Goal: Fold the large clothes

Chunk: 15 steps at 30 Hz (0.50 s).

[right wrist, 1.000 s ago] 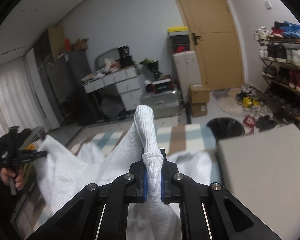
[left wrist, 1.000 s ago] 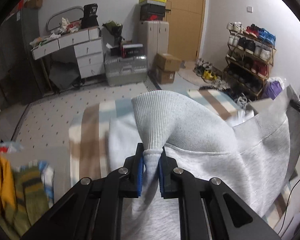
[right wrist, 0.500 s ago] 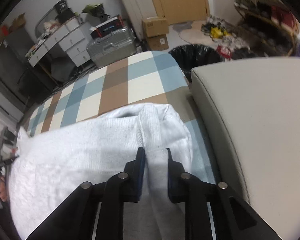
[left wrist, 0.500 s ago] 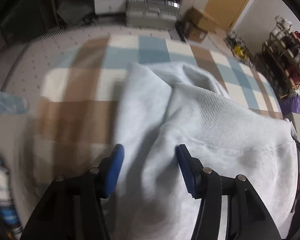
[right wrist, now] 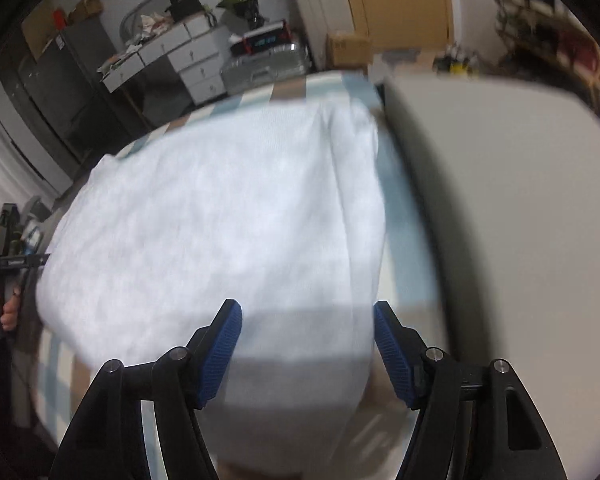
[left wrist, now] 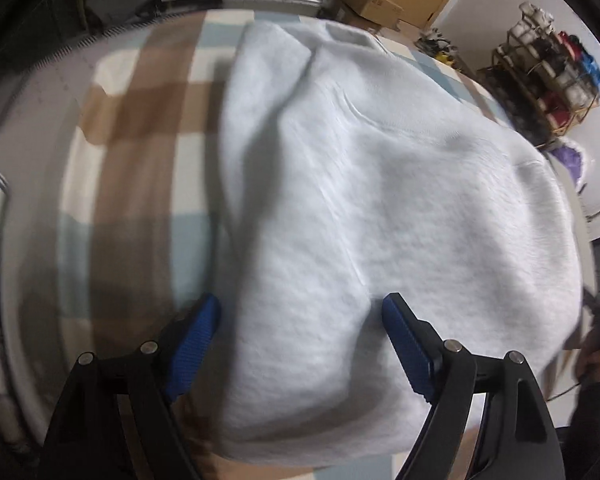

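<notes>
Pale grey sweatshirt [left wrist: 380, 208] lies folded, soft fleecy knit w/ rounded creases, on checked brown/blue/cream blanket [left wrist: 132, 128], spreading ahead of both tongs. Left gripper [left wrist: 300, 322] & right gripper [right wrist: 307, 322]: jaws opening, wide, cloth between but unpinched.

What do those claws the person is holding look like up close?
Each claw, left and right, has two black angular metal arms joined with round silver rivets. The fingertips carry bright blue ribbed pads. In the right view, the left claw's handle is dark. No cables or sleeves are clearly visible.
</notes>
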{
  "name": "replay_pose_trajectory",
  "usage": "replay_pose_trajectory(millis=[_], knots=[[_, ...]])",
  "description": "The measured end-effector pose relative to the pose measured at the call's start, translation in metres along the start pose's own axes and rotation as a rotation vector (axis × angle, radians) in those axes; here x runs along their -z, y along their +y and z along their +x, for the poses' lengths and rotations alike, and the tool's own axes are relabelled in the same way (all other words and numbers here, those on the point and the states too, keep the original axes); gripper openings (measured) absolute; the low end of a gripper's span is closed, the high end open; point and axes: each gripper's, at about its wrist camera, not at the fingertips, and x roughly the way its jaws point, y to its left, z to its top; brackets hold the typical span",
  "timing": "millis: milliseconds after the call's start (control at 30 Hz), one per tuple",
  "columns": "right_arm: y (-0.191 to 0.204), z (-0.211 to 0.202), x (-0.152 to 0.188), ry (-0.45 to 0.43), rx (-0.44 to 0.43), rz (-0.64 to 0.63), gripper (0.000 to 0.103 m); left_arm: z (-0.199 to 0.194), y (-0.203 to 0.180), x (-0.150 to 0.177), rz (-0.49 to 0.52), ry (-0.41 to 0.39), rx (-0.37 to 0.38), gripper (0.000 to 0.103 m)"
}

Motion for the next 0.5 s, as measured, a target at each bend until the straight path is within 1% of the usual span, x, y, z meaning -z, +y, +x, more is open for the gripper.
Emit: replay_pose_trajectory(millis=[33, 67, 100, 133, 167, 200, 233, 333, 433, 500], knots=[[-0.001, 0.002, 0.004, 0.008, -0.051, 0.032, 0.058, 0.002, 0.000, 0.004, 0.010, 0.004, -0.001, 0.079], [0.001, 0.004, 0.006, 0.012, -0.071, 0.036, 0.044, 0.004, 0.000, 0.006, 0.011, 0.008, 0.005, 0.077], [0.005, 0.006, 0.006, 0.013, -0.062, 0.020, 0.041, 0.006, 0.002, 0.010, -0.007, 0.015, 0.033, 0.068], [0.010, 0.007, 0.005, 0.017, -0.055, -0.007, 0.036, 0.004, 0.003, 0.014, -0.019, 0.005, 0.056, 0.059], [0.012, 0.007, 0.006, 0.019, -0.047, -0.028, 0.032, 0.002, 0.004, 0.016, -0.027, 0.006, 0.074, 0.054], [0.013, 0.007, 0.006, 0.021, -0.039, -0.037, 0.030, 0.000, 0.004, 0.023, -0.031, 0.008, 0.084, 0.049], [0.013, 0.006, 0.007, 0.032, -0.040, -0.044, 0.028, -0.001, 0.003, 0.030, -0.027, 0.011, 0.083, 0.046], [0.007, 0.002, 0.012, 0.040, -0.059, -0.045, 0.026, -0.009, -0.006, 0.060, -0.003, 0.010, 0.043, 0.045], [0.004, -0.012, 0.029, 0.058, -0.059, -0.075, 0.026, -0.021, -0.016, 0.102, 0.031, 0.026, 0.021, 0.045], [0.002, -0.026, 0.048, 0.075, -0.068, -0.090, 0.026, -0.031, -0.020, 0.133, 0.038, 0.038, 0.026, 0.045]])
